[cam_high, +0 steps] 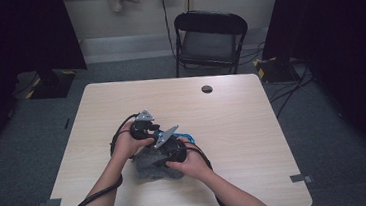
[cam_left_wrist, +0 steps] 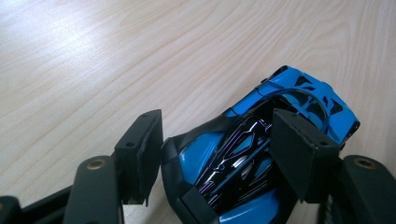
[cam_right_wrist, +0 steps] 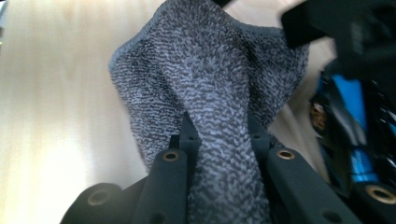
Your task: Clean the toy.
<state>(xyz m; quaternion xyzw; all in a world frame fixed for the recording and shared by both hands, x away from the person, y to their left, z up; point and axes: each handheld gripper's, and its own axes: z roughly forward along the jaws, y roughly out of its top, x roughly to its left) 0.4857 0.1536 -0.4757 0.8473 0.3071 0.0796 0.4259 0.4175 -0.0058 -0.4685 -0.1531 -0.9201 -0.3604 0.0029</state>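
toy car: the blue and black toy car (cam_left_wrist: 243, 163) sits between the jaws of the left gripper (cam_left_wrist: 219, 154); jaws about half spread and clamped on its flanks, one pad on each side, so it's held, not just straddled
car axis: in the left gripper view its long axis runs from down by the gripper body up and away to the right, past the pads; the blue end with the black vents sticks out beyond the fingertips, the other end is tucked back toward the gripper; honestly can't tell which end is the nose
cloth: grey terry cloth (cam_right_wrist: 210, 93) is pinched in the right gripper (cam_right_wrist: 222, 135); jaws nearly together with a fold of it bunched between them; the rest fans out ahead of the tips and hangs loose
cloth vs car: in the right gripper view the car (cam_right_wrist: 355, 121) is just off to the right of the cloth, close beside it; can't say if they touch
hands: from the high view the left gripper (cam_high: 145, 129) and right gripper (cam_high: 167, 147) are right next to each other, cloth (cam_high: 151, 168) heaped just under them
table: light wood table (cam_high: 233, 123); work is left of the middle, nearer the person's edge; lots of bare top ahead of the tips and out to the right; near edge is the closest one
far stuff: small dark round hole (cam_high: 207, 89) well ahead of both grippers; folding chair (cam_high: 209, 40) beyond the far edge
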